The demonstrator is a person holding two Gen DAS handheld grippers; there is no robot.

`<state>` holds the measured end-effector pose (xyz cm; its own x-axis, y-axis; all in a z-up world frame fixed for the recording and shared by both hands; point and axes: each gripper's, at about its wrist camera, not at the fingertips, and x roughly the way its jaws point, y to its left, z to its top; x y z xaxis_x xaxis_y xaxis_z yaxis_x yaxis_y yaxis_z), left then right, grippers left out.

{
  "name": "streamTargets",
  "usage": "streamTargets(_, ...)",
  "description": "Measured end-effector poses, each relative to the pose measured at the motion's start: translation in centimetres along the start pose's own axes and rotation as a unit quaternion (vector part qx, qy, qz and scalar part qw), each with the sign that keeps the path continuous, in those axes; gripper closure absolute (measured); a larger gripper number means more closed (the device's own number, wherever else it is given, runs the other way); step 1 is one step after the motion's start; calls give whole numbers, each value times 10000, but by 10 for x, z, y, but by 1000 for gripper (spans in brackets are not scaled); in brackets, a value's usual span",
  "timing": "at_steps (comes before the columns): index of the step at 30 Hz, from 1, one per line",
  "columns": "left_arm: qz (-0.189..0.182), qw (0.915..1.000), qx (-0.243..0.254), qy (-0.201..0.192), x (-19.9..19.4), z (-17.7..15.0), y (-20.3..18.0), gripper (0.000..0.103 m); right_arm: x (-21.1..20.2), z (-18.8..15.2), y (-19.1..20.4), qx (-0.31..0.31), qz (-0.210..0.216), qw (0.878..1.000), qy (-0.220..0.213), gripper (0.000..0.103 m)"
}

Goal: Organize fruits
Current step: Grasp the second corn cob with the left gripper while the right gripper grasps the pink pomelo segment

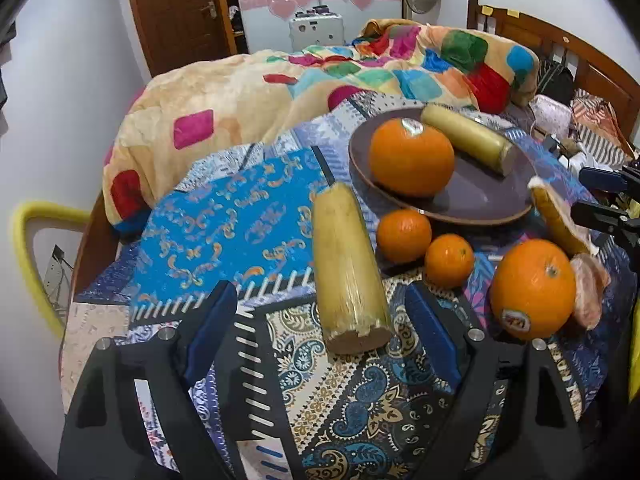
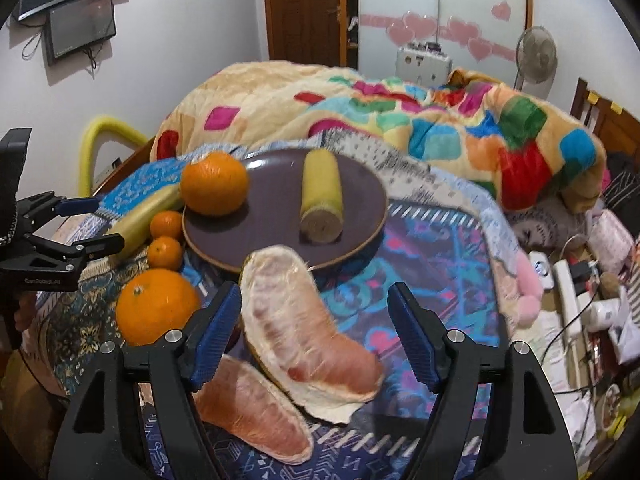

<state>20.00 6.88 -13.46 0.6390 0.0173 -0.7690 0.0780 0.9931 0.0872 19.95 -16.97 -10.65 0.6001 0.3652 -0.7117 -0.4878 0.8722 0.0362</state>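
A dark purple plate [image 1: 484,196] on the patterned bedspread holds a big orange [image 1: 412,156] and a cut yellow banana piece [image 1: 468,138]. A second banana piece [image 1: 348,268] lies between the jaws of my open left gripper [image 1: 324,312], untouched. Two small tangerines [image 1: 404,235] [image 1: 449,260], a big orange [image 1: 534,288] and pomelo pieces lie right of it. In the right wrist view, my open right gripper [image 2: 316,316] straddles an upright pomelo segment [image 2: 304,332]; another segment [image 2: 256,408] lies beside it. The plate [image 2: 360,200] is beyond.
A colourful patchwork blanket [image 1: 280,80] is heaped behind the plate. Cables, a power strip and clutter [image 2: 572,280] lie at the bed's right side. A yellow-rimmed chair [image 1: 28,248] stands left of the bed. The left gripper shows in the right wrist view [image 2: 76,224].
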Motion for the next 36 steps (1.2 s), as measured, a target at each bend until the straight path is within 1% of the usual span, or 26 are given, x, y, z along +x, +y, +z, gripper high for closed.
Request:
streamTargets(1, -19, 10000, 25, -2, 2, -2, -1, 17, 3, -2, 2, -15, 22, 10000, 35, 30)
streamTargets(3, -7, 10000, 93, -4, 5, -5, -3, 22, 8, -4, 6, -74, 26, 9999, 86, 30)
streamTargets(5, -12, 9999, 118, 56, 9, -6, -4, 31, 13, -5, 9, -124, 12, 9998, 137, 30)
streamTargets(6, -38, 9999, 107, 81, 10, -6, -5, 32, 16, -5, 10, -130, 21, 9998, 173, 30)
streamTargets(8, -101, 9998, 70, 128, 12, -6, -4, 40, 20, -5, 11, -124, 28, 9997, 213, 30)
streamTargets(10, -171, 9997, 29, 170, 14, -6, -3, 44, 23, -5, 11, -131, 62, 9996, 260, 32)
streamTargets(11, -218, 9996, 6, 183, 15, -5, -3, 46, 24, -5, 11, -143, 49, 9995, 260, 34)
streamTargets(12, -242, 9995, -3, 188, 15, -5, -3, 48, 25, -5, 12, -160, 36, 9995, 263, 42)
streamTargets(13, -264, 9995, -5, 192, 15, -5, -3, 53, 26, -5, 12, -165, 98, 9994, 295, 47)
streamTargets(14, -311, 9993, -3, 191, 14, -5, -4, 64, 27, -5, 12, -144, 157, 9993, 307, 48)
streamTargets(18, -245, 9995, 15, 214, 11, -7, -8, 65, 25, -6, 12, -121, 144, 9995, 268, 50)
streamTargets(22, -264, 9993, -10, 264, 1, -16, -7, 65, 16, -5, 9, -11, 123, 9998, 163, 51)
streamTargets(31, -232, 9990, 51, 392, -34, -53, -9, 65, -21, -7, -3, 207, 55, 9996, -186, 52)
streamTargets(34, -228, 9985, 68, 489, -38, -55, -10, 64, -30, -9, -5, 260, 38, 9993, -250, 52)
streamTargets(36, -286, 9977, 19, 621, -36, -53, -9, 63, -33, -10, -7, 285, 33, 9992, -267, 52)
